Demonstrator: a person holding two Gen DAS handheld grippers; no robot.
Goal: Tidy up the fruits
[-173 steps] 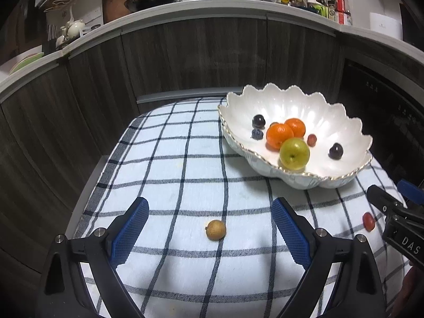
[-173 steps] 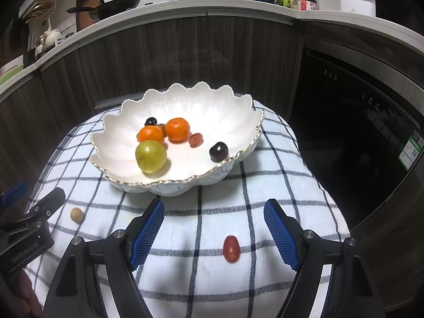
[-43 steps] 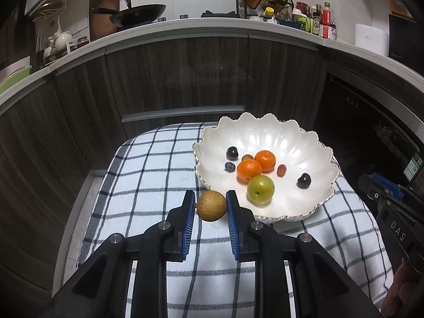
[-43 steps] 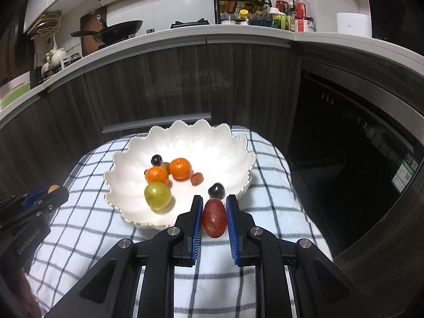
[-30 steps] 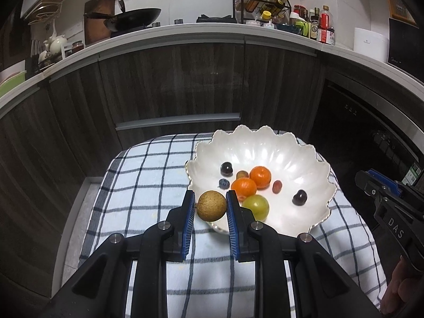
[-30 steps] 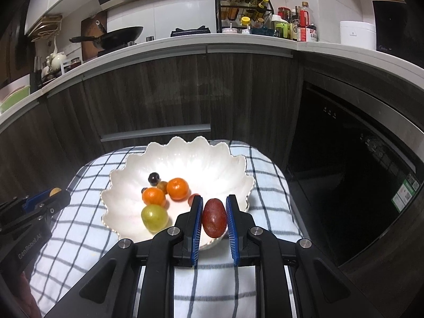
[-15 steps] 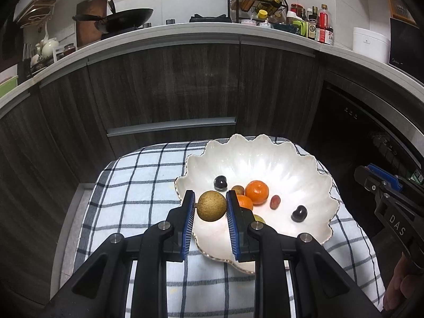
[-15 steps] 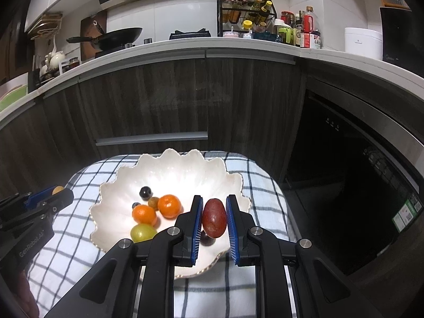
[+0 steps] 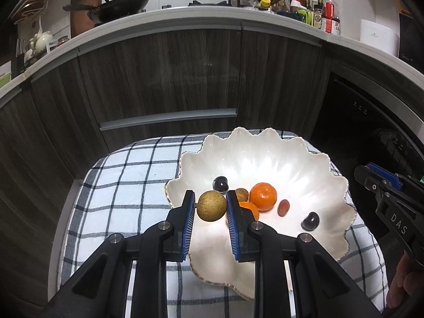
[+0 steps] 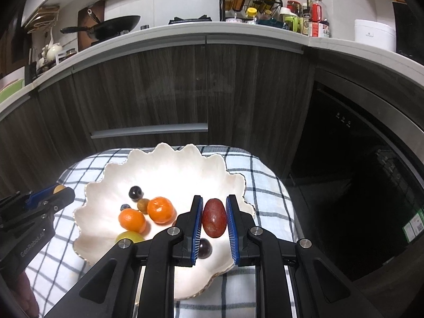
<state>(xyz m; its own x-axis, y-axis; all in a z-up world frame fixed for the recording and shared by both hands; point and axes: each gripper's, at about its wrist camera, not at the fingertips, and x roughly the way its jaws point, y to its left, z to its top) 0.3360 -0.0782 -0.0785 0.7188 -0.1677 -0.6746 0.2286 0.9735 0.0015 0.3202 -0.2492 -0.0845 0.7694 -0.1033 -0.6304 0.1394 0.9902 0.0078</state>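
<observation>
The left tool (image 9: 211, 206) grips a brown fruit (image 9: 211, 206) over the bowl (image 9: 265, 156); the right tool (image 10: 214, 218) grips a red grape (image 10: 214, 218) over it too.

At the right edge of my left wrist view, the black plastic body of my right gripper (image 9: 381, 185) carries the white letters "DAS". At the lower left of my right wrist view, the black plastic body of my left gripper (image 10: 57, 194) reads "GenRobot.AI" in white. The labels on the bottles along the white countertop (image 10: 185, 30) are too small for me to read.
</observation>
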